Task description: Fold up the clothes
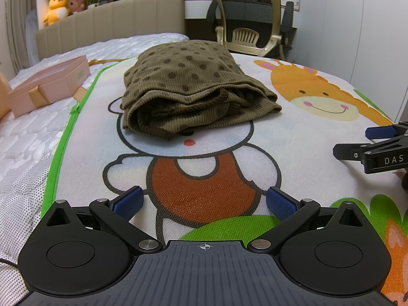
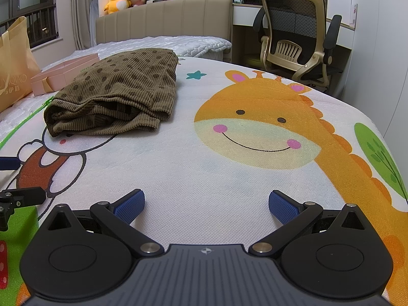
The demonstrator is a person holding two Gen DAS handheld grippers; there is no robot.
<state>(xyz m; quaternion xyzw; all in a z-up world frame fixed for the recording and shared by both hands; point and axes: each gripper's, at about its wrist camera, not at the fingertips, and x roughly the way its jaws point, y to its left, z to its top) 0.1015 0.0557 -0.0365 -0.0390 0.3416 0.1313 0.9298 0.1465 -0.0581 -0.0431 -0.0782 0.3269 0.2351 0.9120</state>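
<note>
The brown ribbed knit garment with darker polka dots (image 1: 188, 86) lies folded into a thick, roughly square bundle on the far-left part of the cartoon-printed play mat (image 1: 293, 137), over the head of the printed white bear. Its near edge shows several stacked layers with a stitched hem on top and loose folds sagging open beneath. It looks soft, light and floppy, with a corduroy-like ribbing that should give the blue pads some purchase; the layers would probably slide apart if only the top one were pinched. My judgement is that the fold is largely done, and any further tidying or lifting would best take hold at the near corners, through all layers at once.

The left tongs (image 1: 204, 201) hover low over the mat, near the bear's orange body, spread wide with nothing between the pads. The right tongs (image 2: 206, 202) are likewise spread and empty, over bare white mat near the printed giraffe, well apart from the garment.

The mat covers a bed with a white quilted mattress (image 1: 23, 137) and a beige padded headboard (image 1: 112, 23). A pink gift box with a ribbon (image 1: 51, 84) sits to the left of the garment, a tan shopping bag (image 2: 12, 66) further left. Beyond are a shelf with a yellow plush duck (image 2: 117, 0) and a beige mesh office chair (image 2: 295, 33) at a white desk (image 2: 244, 15).
</note>
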